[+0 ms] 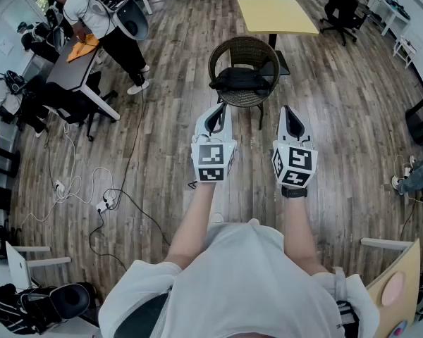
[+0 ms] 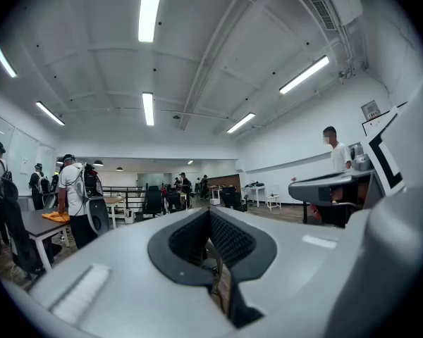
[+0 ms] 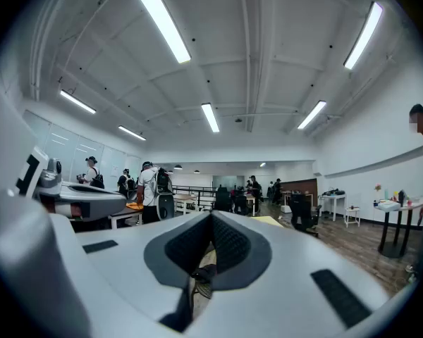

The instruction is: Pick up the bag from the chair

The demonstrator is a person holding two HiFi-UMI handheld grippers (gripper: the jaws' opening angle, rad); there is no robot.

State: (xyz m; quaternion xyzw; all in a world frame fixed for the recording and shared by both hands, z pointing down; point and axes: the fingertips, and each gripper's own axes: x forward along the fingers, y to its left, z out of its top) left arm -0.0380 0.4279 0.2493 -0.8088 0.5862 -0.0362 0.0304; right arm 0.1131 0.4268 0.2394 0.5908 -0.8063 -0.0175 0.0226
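Two grippers, both empty: I hold the left gripper (image 1: 219,108) and the right gripper (image 1: 286,111) side by side at chest height, pointing ahead. Each gripper view shows its ribbed jaws pressed together at the tips, pinching nothing.

Item, task object: one black bag (image 1: 241,81), slumped across the seat of a round wicker chair (image 1: 224,53). It lies just ahead of both grippers, apart from them and untouched.

Progress: none of the pick is done, as I judge it. The reach, the opening of the jaws, the grasp and the lift are all left.

Item, surface: a wood plank floor (image 1: 173,129), with loose cables (image 1: 102,204) trailing to my left.

Item, room: an open office under strip lights. A yellow table (image 1: 277,14) stands directly behind the chair. A dark desk (image 1: 72,67) sits far left, with a person in white (image 1: 92,9) beside it. Black office chairs (image 1: 338,7) stand far right.
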